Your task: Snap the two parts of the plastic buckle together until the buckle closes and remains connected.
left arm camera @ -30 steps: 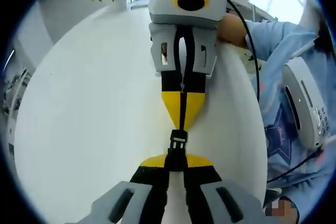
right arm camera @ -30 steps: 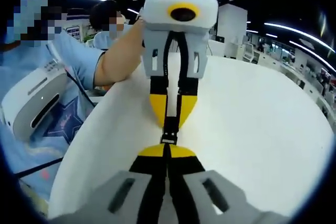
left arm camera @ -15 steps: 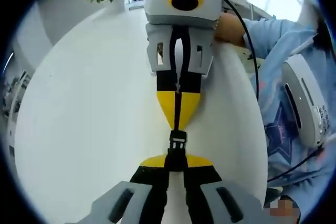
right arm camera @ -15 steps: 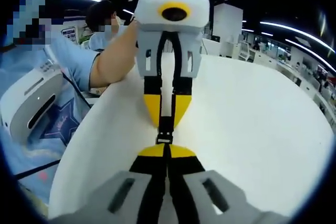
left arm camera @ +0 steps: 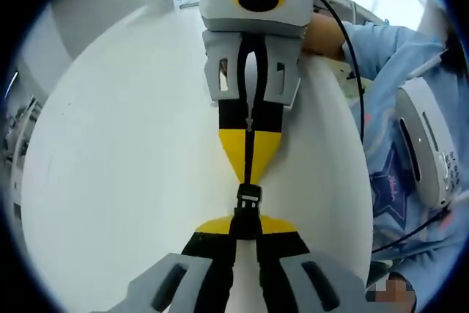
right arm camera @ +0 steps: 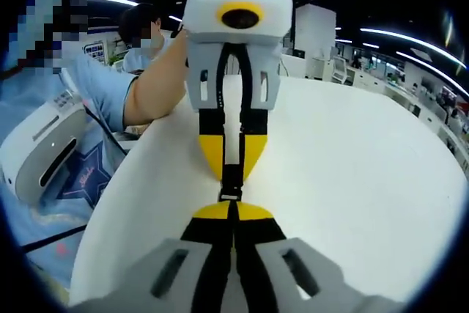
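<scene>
Left gripper (left arm camera: 248, 219) and right gripper (right arm camera: 231, 209) tip to tip above white worktop (left arm camera: 132, 166), fingers of each clenched on black buckle (left arm camera: 249, 199) between them. No readable writing.

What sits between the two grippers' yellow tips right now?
The black plastic buckle, pinched from both ends by the left gripper and right gripper; the left gripper view shows it.
</scene>
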### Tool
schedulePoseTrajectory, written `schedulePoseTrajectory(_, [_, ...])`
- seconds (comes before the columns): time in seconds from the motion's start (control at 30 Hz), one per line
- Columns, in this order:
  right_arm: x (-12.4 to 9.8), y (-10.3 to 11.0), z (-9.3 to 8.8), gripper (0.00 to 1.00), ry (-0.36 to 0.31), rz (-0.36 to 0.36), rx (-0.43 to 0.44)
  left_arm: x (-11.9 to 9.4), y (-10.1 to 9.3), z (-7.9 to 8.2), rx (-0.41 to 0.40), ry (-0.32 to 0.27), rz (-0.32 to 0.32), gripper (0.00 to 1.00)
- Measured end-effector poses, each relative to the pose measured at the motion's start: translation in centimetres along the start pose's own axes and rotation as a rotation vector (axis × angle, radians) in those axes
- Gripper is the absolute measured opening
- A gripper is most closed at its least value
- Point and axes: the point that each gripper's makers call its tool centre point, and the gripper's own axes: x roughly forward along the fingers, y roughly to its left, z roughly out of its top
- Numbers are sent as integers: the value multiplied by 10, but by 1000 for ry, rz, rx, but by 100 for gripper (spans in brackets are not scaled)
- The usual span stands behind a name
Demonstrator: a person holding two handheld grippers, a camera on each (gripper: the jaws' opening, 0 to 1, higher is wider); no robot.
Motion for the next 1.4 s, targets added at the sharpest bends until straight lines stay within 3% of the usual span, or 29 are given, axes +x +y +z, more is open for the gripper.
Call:
schedulePoseTrajectory(0.4, [2, 2, 1, 0, 19, -7, -16, -1, 2, 0, 11, 19, -3, 9])
schedulePoseTrajectory(0.43, [3, -6, 1, 0, 18, -62, -21, -1, 1, 1, 13, 18, -6, 10])
schedulePoseTrajectory(0.47, [4, -6, 1, 0, 33, -53, -10, -5, 3, -4, 29, 46, 14, 10])
schedulePoseTrajectory(0.5, [7, -6, 3, 0, 38, -52, -26, -7, 1, -2, 6, 2, -3, 10])
schedulePoseTrajectory(0.63, [6, -8, 2, 0, 41, -60, -30, -4, -7, -3, 17, 36, 4, 10])
schedulePoseTrajectory(0.97, [5, -7, 3, 0, 34, -60, -21, -4, -13, -4, 8, 42, 1, 10])
schedulePoseTrajectory(1.13, [5, -6, 4, 0, 48, -63, -81, -3, -12, -2, 7, 56, 4, 11])
schedulePoseTrajectory(1.4, [2, -8, 2, 1, 45, -62, -100, -2, -7, 5, 117, -22, 47, 16])
